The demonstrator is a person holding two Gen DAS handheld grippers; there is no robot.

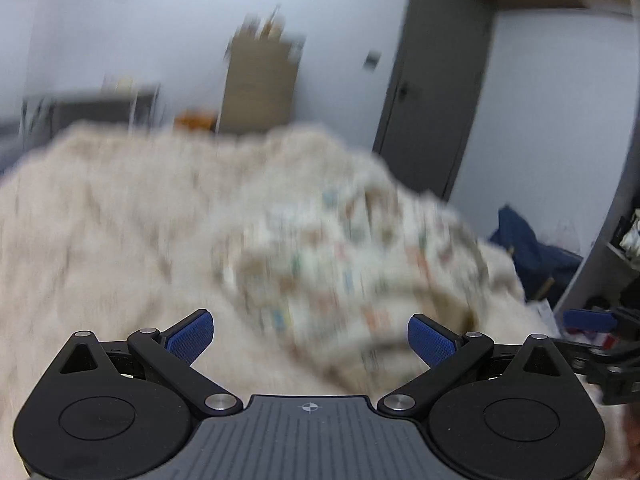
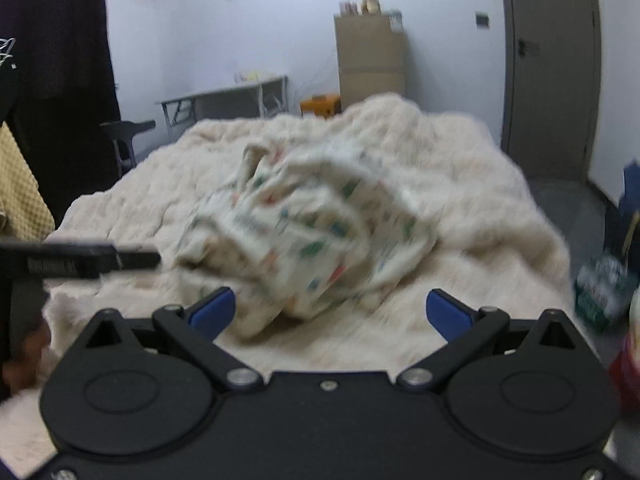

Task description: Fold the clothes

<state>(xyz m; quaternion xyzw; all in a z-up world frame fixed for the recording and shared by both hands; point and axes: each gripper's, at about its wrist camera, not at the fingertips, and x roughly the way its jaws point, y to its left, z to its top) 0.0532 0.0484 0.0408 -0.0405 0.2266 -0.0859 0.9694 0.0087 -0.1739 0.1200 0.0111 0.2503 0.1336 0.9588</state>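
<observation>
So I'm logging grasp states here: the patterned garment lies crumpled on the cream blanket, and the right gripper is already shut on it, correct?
Not quite. The right gripper is open, its blue fingers spread wide with nothing between them, as the right wrist view shows. The rest holds: the patterned garment lies crumpled on the cream blanket.

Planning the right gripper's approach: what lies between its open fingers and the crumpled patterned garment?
Only the fluffy cream blanket shows between the right gripper and the patterned garment, in the blurred right wrist view.
</observation>
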